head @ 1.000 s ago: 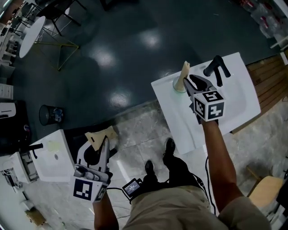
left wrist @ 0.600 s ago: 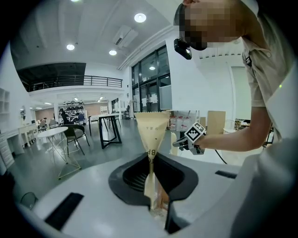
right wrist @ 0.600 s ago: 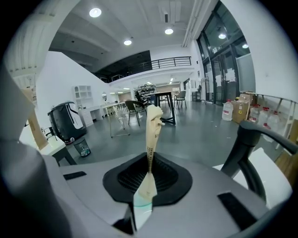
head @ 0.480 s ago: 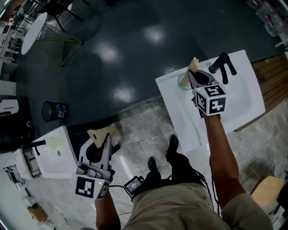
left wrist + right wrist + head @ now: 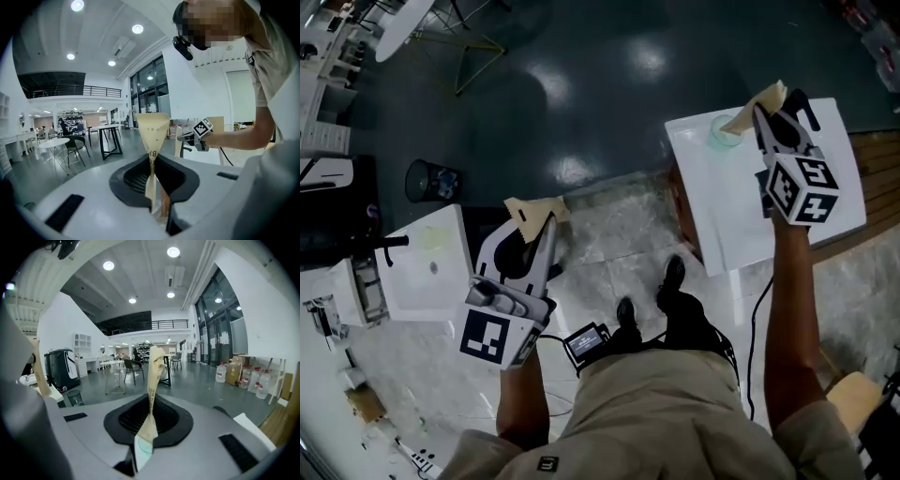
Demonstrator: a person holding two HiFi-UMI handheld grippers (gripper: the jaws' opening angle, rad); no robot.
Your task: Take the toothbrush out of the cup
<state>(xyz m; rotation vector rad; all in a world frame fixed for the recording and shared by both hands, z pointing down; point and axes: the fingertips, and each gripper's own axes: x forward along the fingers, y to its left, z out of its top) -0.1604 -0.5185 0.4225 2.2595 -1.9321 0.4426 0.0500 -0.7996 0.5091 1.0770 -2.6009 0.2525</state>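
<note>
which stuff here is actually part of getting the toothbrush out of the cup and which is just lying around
Job:
- wrapped toothbrush, clamped in the right gripper
- cup
- white counter under the cup

Lying about:
- bin
- round table
- water bottles
- paper packet clamped in the left gripper

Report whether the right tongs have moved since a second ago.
Yes. The right tongs, shut on the wrapped toothbrush, have pulled away from the cup on the white table, toward the picture's right.
</note>
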